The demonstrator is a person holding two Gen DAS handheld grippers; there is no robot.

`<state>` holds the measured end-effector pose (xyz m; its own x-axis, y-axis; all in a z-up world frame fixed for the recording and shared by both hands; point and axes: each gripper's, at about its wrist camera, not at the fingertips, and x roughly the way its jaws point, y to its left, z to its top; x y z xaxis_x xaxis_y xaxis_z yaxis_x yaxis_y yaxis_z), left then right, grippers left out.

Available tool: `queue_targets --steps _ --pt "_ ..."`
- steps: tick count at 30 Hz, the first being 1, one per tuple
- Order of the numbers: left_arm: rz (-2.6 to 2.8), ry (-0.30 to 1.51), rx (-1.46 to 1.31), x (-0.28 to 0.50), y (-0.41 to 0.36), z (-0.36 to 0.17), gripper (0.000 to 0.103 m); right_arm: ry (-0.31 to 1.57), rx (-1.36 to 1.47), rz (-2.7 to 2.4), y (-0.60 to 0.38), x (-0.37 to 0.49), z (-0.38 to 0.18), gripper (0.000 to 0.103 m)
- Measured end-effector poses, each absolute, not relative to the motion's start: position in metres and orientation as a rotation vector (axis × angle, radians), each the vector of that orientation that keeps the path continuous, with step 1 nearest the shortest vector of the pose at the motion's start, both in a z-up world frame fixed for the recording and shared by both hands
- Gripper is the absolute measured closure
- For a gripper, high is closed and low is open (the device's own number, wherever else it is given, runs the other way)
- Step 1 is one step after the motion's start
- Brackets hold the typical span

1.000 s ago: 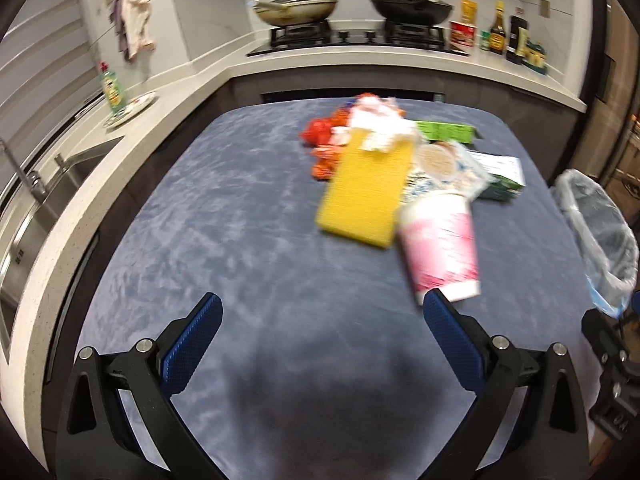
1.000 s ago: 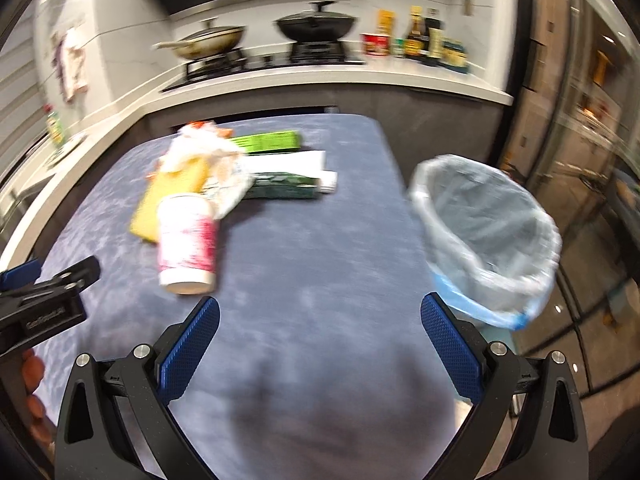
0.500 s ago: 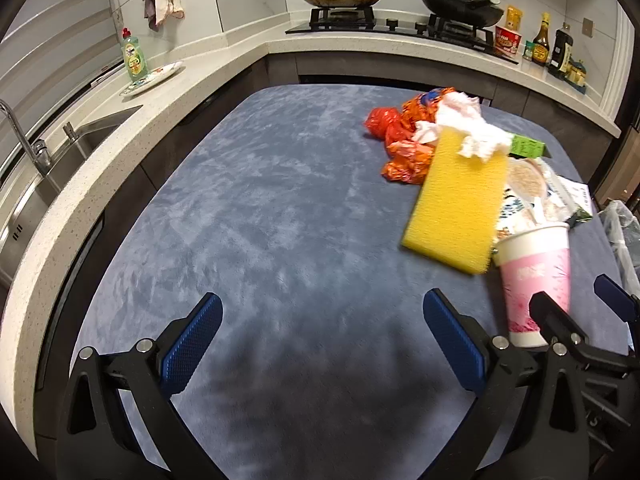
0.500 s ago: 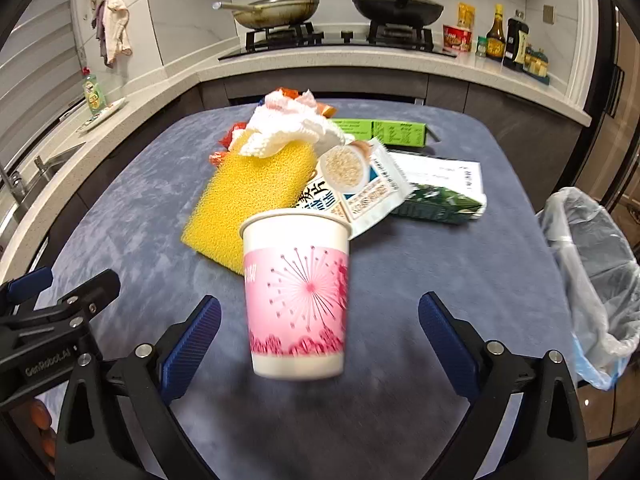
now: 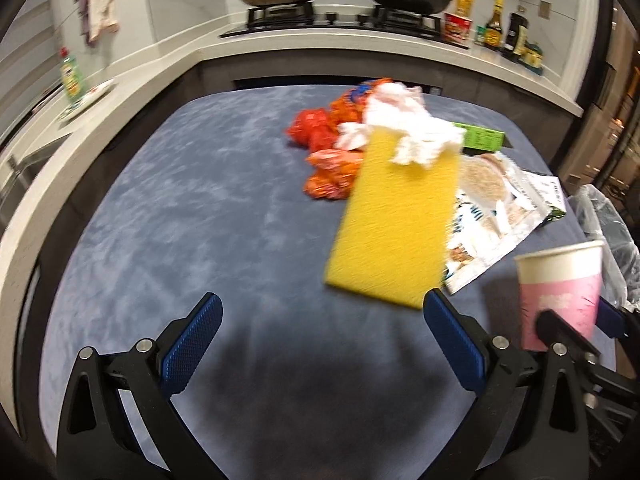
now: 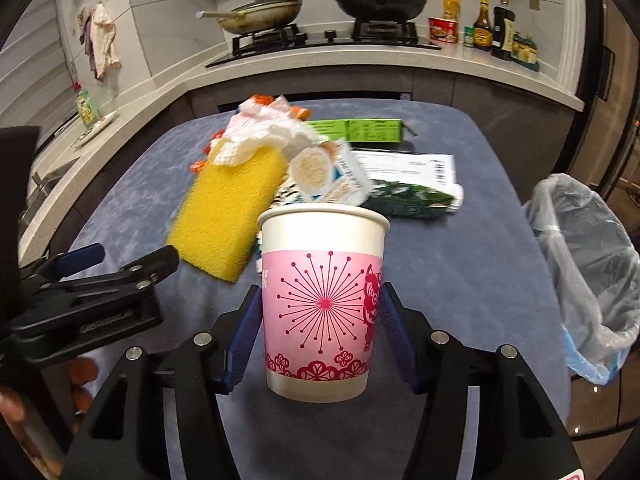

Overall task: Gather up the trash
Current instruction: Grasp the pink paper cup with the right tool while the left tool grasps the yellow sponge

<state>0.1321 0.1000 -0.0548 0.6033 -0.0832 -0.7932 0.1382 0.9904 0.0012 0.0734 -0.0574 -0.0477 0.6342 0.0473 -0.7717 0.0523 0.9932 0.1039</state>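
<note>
On the left, the left gripper (image 5: 320, 332) hangs over bare blue-grey mottled tabletop (image 5: 180, 208), its blue-padded jaws spread wide with nothing between them. Just ahead of its right finger lies a flat yellow rectangular sponge (image 5: 394, 220), topped at the far end by crumpled white tissue (image 5: 408, 128), with crinkled orange-red snack wrappers (image 5: 328, 160) beside it. Farther right sit a white printed food pouch (image 6: 324, 176), a green carton (image 6: 356, 130) and a dark green packet (image 6: 408, 198). The right gripper (image 6: 320, 328) has its jaws closing around an upright white paper cup with a pink printed band (image 6: 322, 300), pads at both sides of it. At the far right, off the table's edge, stands a bin lined with a clear plastic bag (image 6: 588, 264).
</note>
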Motion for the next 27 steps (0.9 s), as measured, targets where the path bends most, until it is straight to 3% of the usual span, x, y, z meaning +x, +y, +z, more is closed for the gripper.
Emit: queue_targets --steps 13,15,16,17,27 --pt "-0.273 0.971 -0.024 0.173 0.084 -0.092 0.007 0.883 0.172 -0.105 -0.102 0.046 -0.036 0.046" --pt "-0.292 0.976 -0.031 0.172 0.083 -0.093 0.014 0.886 0.181 -0.111 -0.104 0.046 -0.037 0.046" --pt "-0.311 0.987 -0.028 0.172 0.081 -0.095 0.026 0.886 0.183 -0.112 -0.104 0.045 -0.037 0.046" --pt "-0.316 0.998 -0.020 0.173 0.080 -0.097 0.028 0.886 0.184 -0.113 -0.105 0.045 -0.037 0.046" --pt "-0.310 0.913 -0.004 0.132 0.081 -0.060 0.033 0.869 0.208 -0.120 -0.114 0.032 -0.029 0.046"
